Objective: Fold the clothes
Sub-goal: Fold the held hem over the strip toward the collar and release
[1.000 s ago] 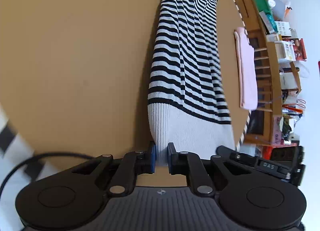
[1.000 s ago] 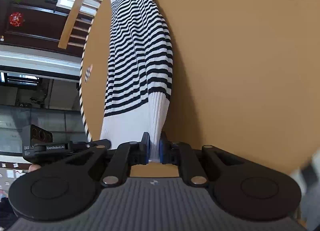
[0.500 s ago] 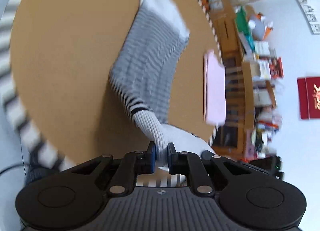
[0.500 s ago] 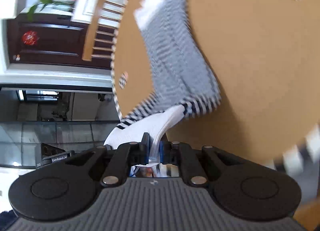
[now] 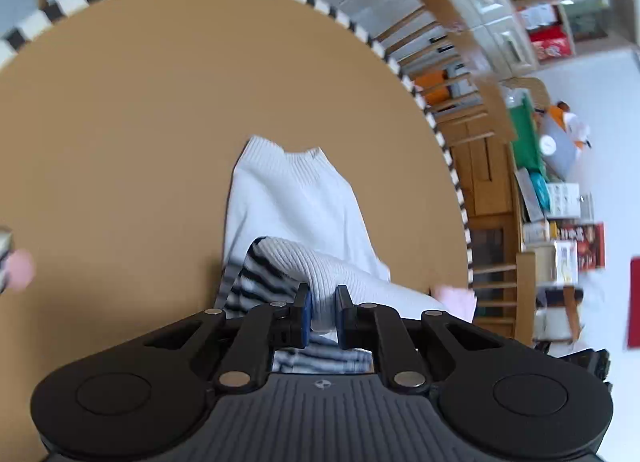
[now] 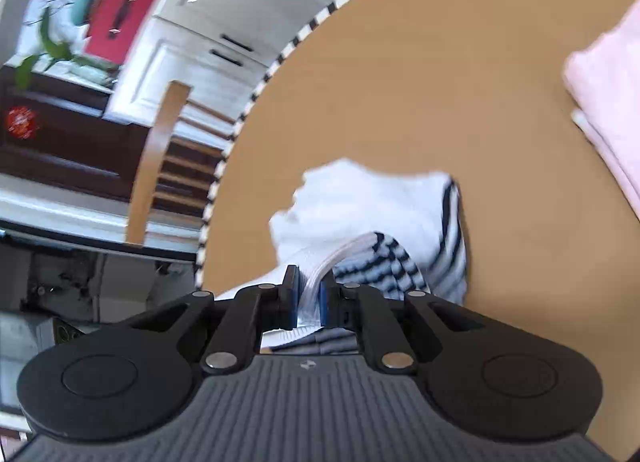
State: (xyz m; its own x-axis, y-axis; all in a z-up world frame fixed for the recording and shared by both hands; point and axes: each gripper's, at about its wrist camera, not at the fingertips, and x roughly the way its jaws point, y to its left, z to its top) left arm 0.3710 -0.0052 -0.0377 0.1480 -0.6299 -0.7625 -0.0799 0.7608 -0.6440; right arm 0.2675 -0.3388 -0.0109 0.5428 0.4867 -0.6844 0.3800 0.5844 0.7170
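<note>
A black-and-white striped sweater (image 5: 296,214) with a white ribbed hem lies on the round tan table (image 5: 120,122). My left gripper (image 5: 322,302) is shut on one corner of the ribbed hem and holds it over the sweater's far white part. My right gripper (image 6: 308,294) is shut on the other hem corner of the sweater (image 6: 372,206). The hem end is doubled over the far end, with striped cloth bunched under both grippers.
A folded pink garment (image 6: 608,102) lies on the table at the right; its edge shows in the left wrist view (image 5: 456,298). The table rim has a black-and-white checked band (image 5: 444,142). Wooden chairs (image 6: 156,150) and cluttered shelves (image 5: 560,222) stand around the table.
Both grippers have lifted the hem and carried it forward over the sweater. The sweater lay flat at full length before; now it is doubled over on itself.
</note>
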